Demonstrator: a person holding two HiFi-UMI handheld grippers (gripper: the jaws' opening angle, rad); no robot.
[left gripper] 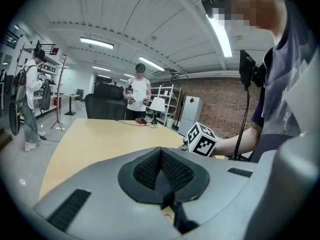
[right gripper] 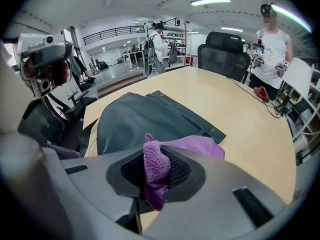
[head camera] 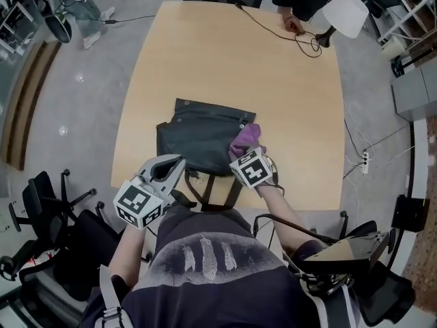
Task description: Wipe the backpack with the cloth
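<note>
head view: wooden tabletop (head camera: 205,60), dark backpack (head camera: 198,142) by its near edge. left gripper view: left gripper (left gripper: 161,170) closed on nothing, off the backpack. right gripper view: right gripper (right gripper: 158,173) pinches the purple cloth (right gripper: 200,145); unheld, the backpack may slide.

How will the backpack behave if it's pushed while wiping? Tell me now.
Probably floppy: the backpack lies flat and creased on the table, so it looks empty and light. It may slide or bunch under the cloth, since only the right gripper works on it, while the left gripper, shut and empty, doesn't seem to pin it.
</note>
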